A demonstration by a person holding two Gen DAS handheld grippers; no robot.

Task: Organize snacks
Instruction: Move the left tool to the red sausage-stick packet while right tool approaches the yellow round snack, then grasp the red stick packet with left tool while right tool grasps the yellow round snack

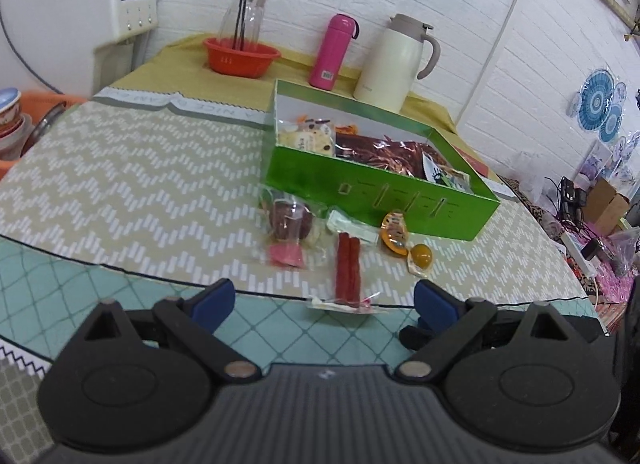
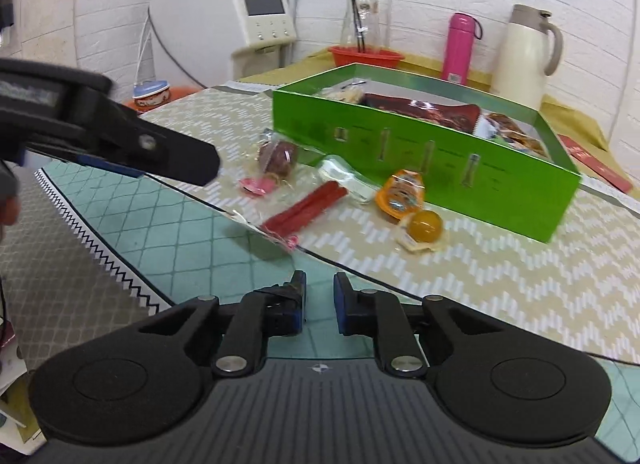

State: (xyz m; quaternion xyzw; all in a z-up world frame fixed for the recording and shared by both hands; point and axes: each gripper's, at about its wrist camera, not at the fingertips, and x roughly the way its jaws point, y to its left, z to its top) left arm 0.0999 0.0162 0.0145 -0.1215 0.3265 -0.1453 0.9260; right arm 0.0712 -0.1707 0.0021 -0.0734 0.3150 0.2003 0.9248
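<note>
L gripper [image 1: 324, 300] fingers spread wide, empty, red twin-stick sausage pack [image 1: 347, 274] just ahead between them, R gripper [image 2: 320, 304] fingers nearly together, grasping nothing, open green cardboard box [image 2: 420, 156] beyond.

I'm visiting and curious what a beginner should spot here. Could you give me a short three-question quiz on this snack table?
1. True or false: the left gripper holds the red sausage sticks.
2. Which stands nearest the cream thermos jug? A) pink flask B) red basin C) glass carafe
3. Fill in: the round amber jelly cup lies ___ the green box.

Key: 1 false, its jaws stand wide and empty; 2 A; 3 outside, on the cloth in front.
</note>
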